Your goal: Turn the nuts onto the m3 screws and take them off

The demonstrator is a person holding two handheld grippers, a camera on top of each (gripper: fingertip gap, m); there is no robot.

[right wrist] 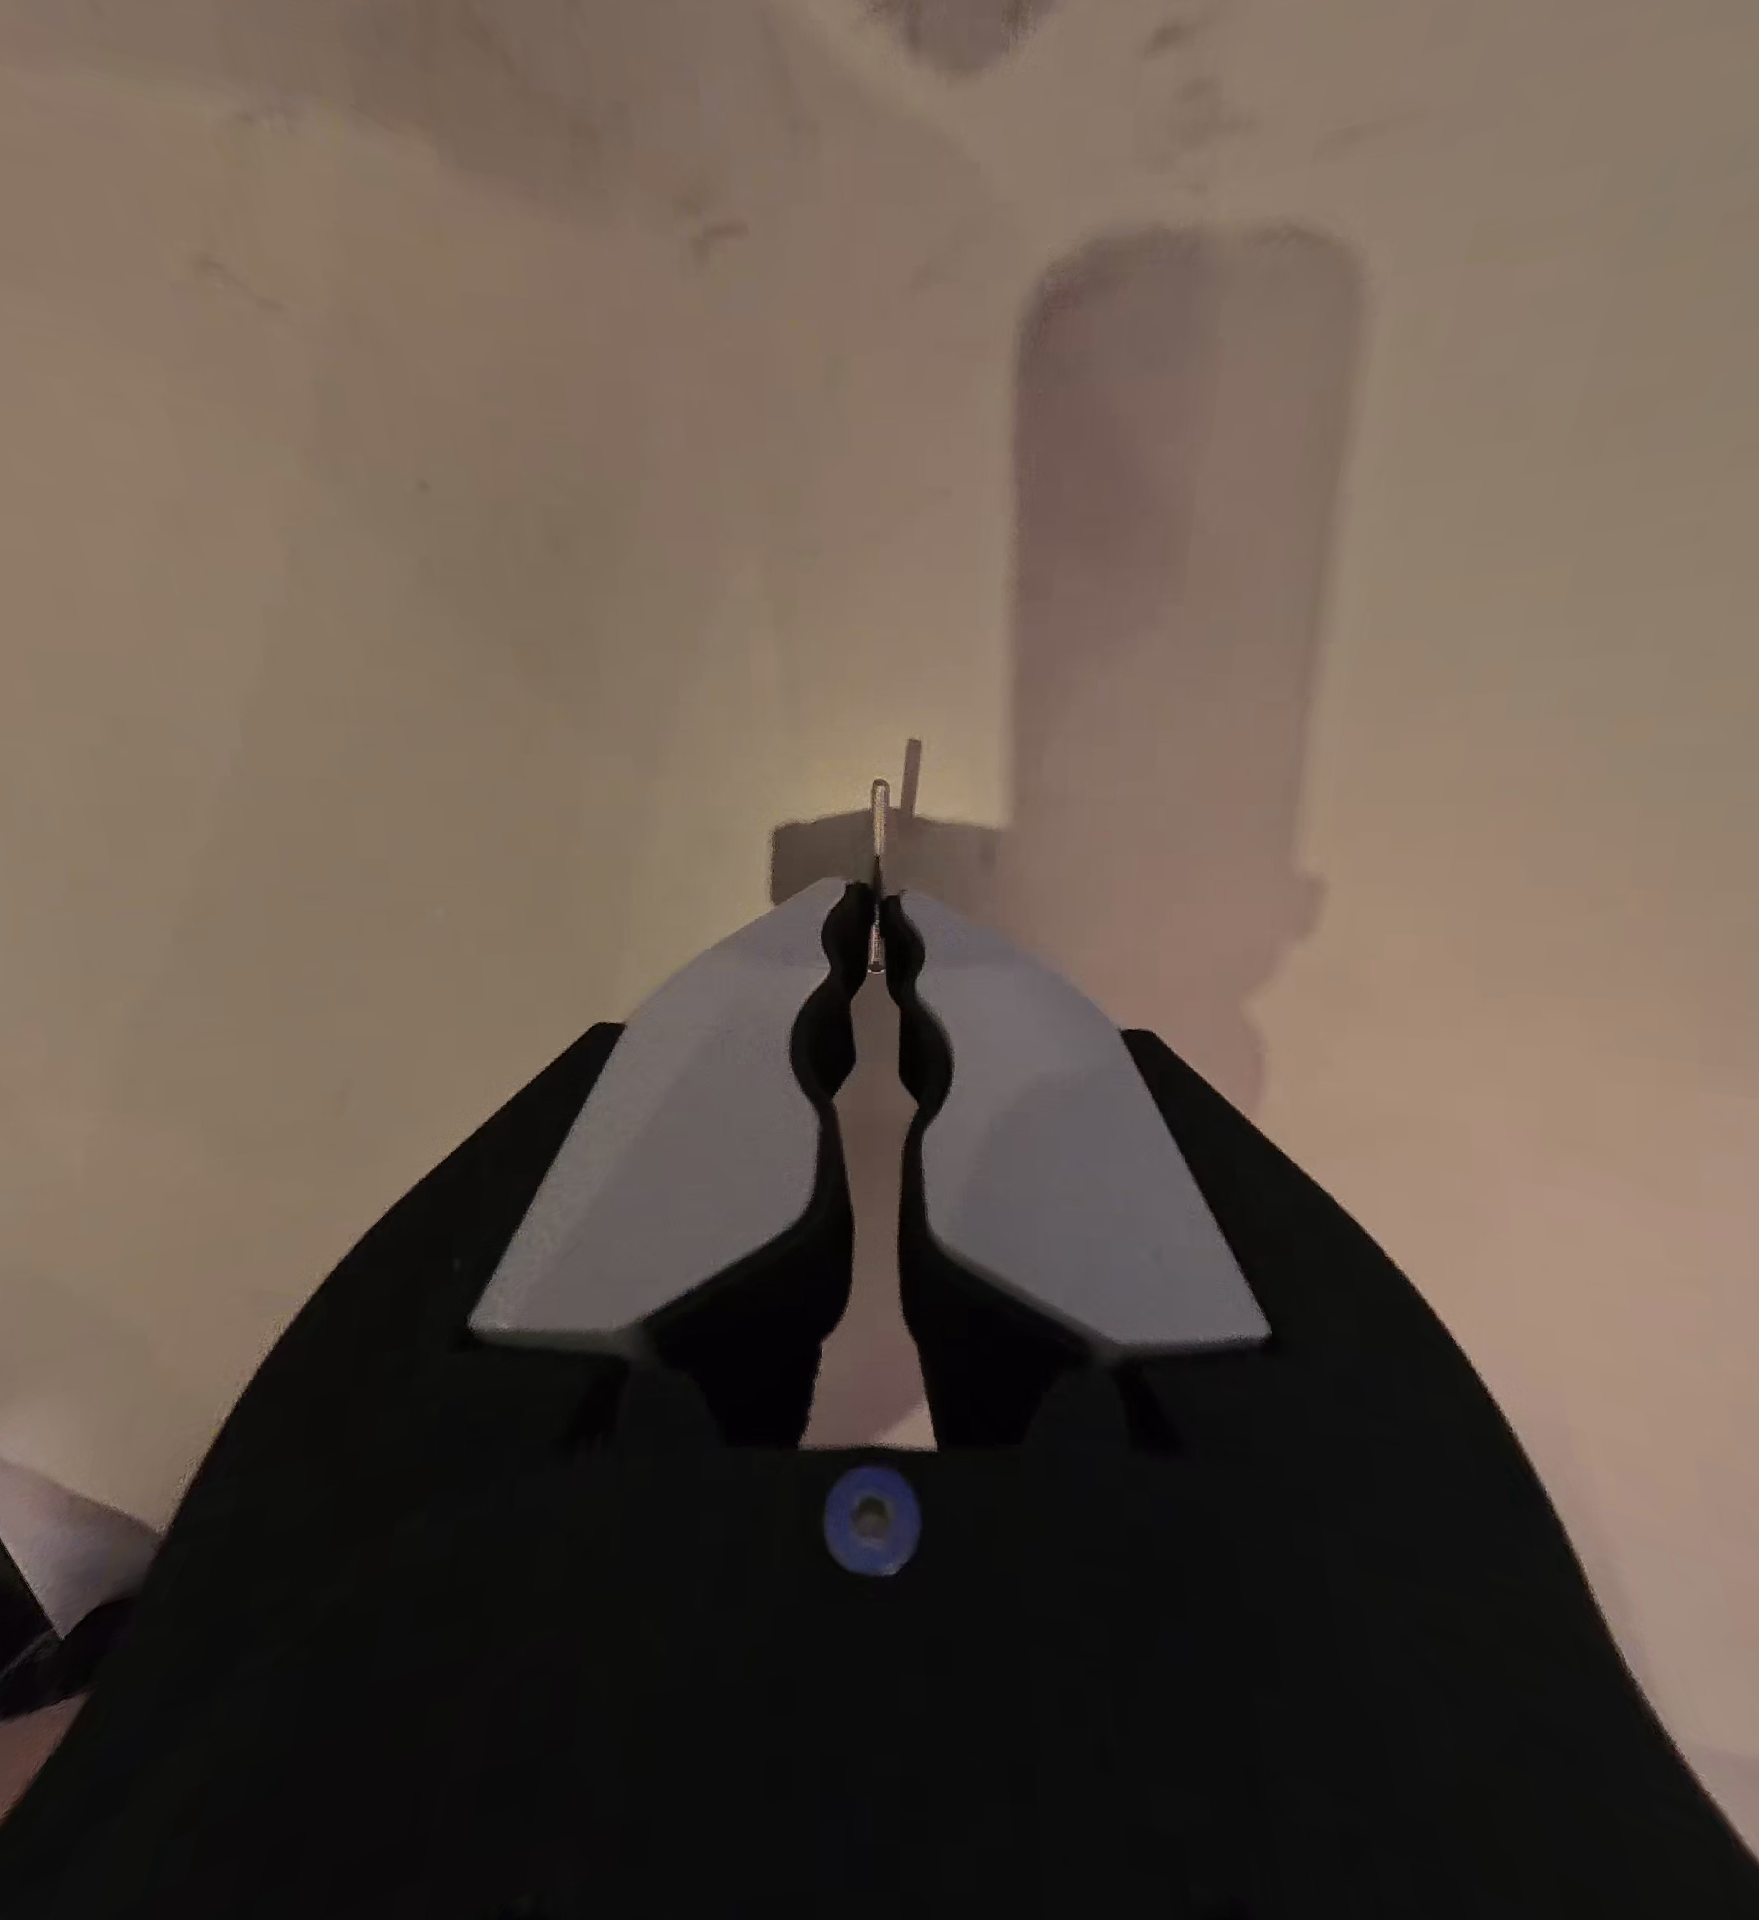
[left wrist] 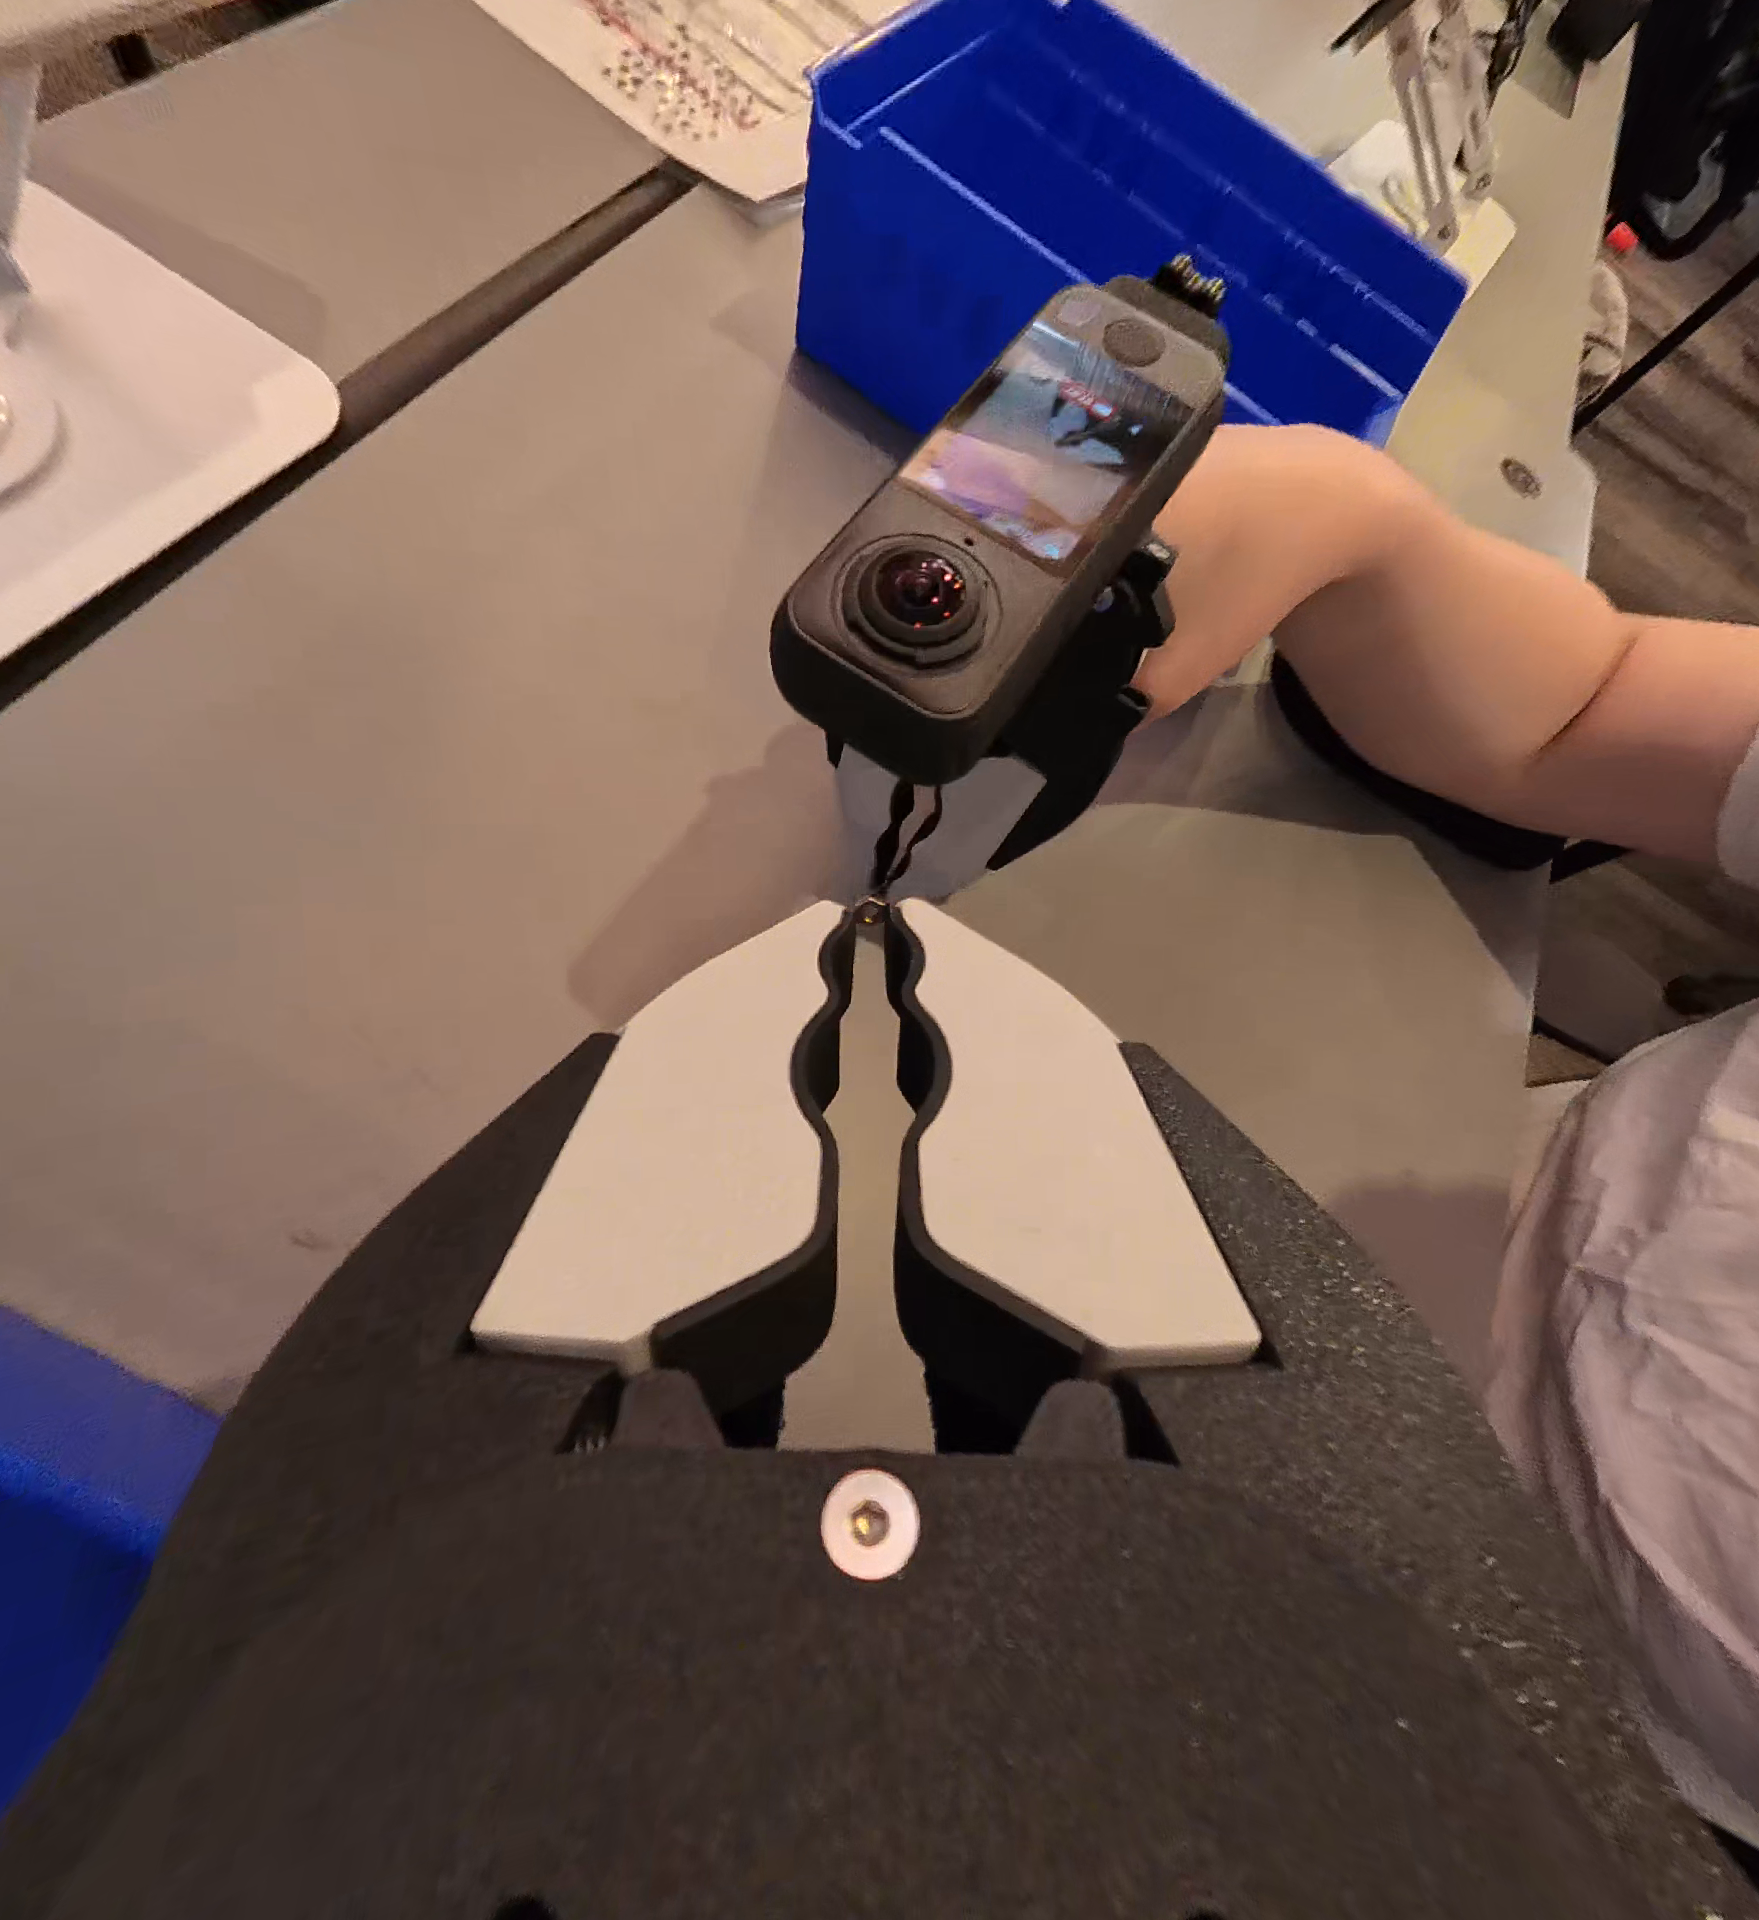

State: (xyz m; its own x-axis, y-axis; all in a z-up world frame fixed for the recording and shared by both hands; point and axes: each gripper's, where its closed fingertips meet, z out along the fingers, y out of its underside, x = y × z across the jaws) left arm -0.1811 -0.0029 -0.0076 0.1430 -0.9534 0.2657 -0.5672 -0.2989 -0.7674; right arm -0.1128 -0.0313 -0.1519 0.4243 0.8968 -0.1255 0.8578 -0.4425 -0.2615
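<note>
In the left wrist view my left gripper (left wrist: 870, 916) is shut on a small metal nut (left wrist: 871, 912), pinched at its very fingertips above the grey table (left wrist: 387, 779). The right gripper (left wrist: 887, 883), with a black camera on top, points down so its tips meet the nut. In the right wrist view my right gripper (right wrist: 877, 896) is shut on a thin m3 screw (right wrist: 880, 831), which sticks out past the tips towards the pale table. The screw's shadow lies just beside it. The nut does not show clearly in the right wrist view.
A blue bin (left wrist: 1093, 208) stands behind the right gripper and another blue bin (left wrist: 13, 1507) at the lower left. A white stand base (left wrist: 127, 374) is at the left. A sheet with small parts (left wrist: 688, 83) lies at the back. A person's forearm (left wrist: 1457, 665) reaches in from the right. The tips of one gripper are about 15 cm away from the tips of the other.
</note>
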